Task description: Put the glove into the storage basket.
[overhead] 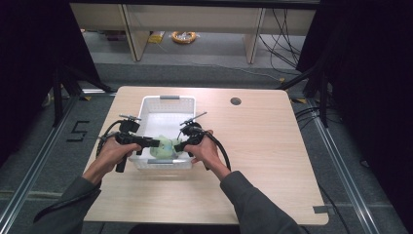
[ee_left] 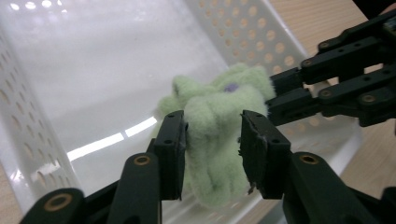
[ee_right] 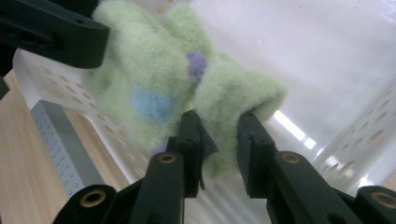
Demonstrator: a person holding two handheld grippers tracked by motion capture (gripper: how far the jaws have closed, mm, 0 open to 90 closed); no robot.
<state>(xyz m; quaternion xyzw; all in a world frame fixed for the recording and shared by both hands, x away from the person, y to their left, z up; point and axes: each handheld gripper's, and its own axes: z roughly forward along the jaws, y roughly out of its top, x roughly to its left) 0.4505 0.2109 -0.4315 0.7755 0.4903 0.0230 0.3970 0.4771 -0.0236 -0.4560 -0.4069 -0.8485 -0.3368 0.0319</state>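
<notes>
A pale green fleece cloth (overhead: pixel 163 146) with blue and purple spots hangs over the near end of a white perforated basket (overhead: pixel 168 99). My left gripper (overhead: pixel 157 143) comes in from the left. In the left gripper view its jaws straddle the cloth (ee_left: pixel 210 107); the fleece fills the gap between them uncompressed, so the left gripper (ee_left: pixel 212 149) stands open. My right gripper (overhead: pixel 178 146) faces it from the right. In the right gripper view a fold of the cloth (ee_right: pixel 149 70) is pinched in the right gripper (ee_right: pixel 219 149). The two grippers' tips nearly meet.
The basket sits left of centre on a light wooden table (overhead: pixel 272 146), its near wall (overhead: pixel 163 165) between my hands. A dark round hole (overhead: pixel 235 101) lies in the tabletop at the back right. Black frames and cables flank the table.
</notes>
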